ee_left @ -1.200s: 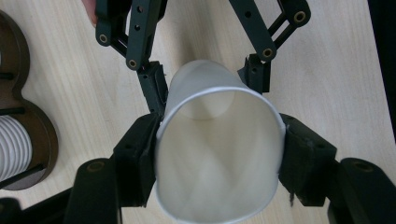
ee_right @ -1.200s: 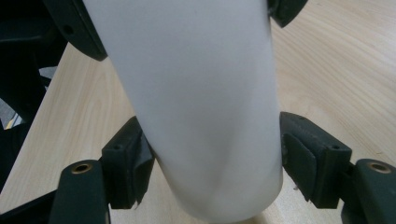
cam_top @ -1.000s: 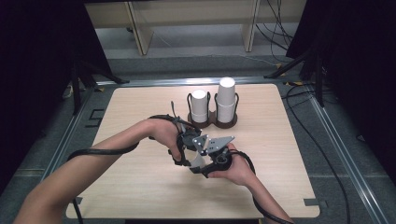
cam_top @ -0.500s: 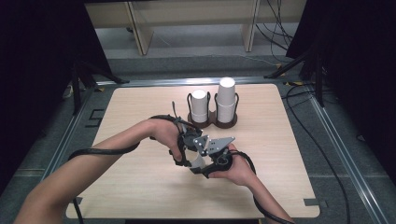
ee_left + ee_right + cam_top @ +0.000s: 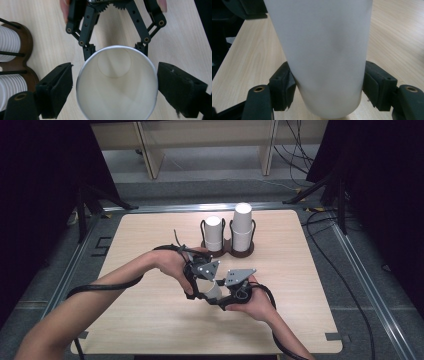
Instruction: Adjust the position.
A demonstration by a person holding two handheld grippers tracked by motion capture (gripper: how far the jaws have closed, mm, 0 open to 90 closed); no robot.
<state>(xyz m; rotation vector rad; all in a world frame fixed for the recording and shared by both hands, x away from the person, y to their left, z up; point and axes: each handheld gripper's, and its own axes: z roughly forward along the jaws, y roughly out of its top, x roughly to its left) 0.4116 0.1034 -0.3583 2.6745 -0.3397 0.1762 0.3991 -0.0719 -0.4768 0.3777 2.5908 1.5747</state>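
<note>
Since a second ago, your left claw (image 5: 204,290) has just been opening: its jaws now stand apart on either side of the white paper cup (image 5: 214,291), and in the left gripper view both black pads sit clear of the rim, a sliver of wood showing on each side. Your hands have scarcely shifted over the front half of the wooden surface (image 5: 310,270). Reading from the left in the high view, your left forearm (image 5: 100,287) comes in from the lower corner with its black cable looped around it, and your left hand (image 5: 172,262) tips its claw down over the cup. Look along that claw and you see straight into the cup's (image 5: 117,83) open mouth, its round bottom showing at the far end. At the left edge of that same view stands the brown wire-post holder (image 5: 21,53) with its stacks of ribbed white cups (image 5: 8,43). Just right of the cup, your right claw (image 5: 220,299) is clamped on it; the right gripper view shows both pads pressed against the cup's (image 5: 322,55) lower wall. Your right hand (image 5: 252,300) lies behind, low on the surface. Beyond both hands, well apart from them, the holder (image 5: 240,252) carries its two cup stacks, the shorter stack (image 5: 213,232) left of the taller stack (image 5: 242,225).
</note>
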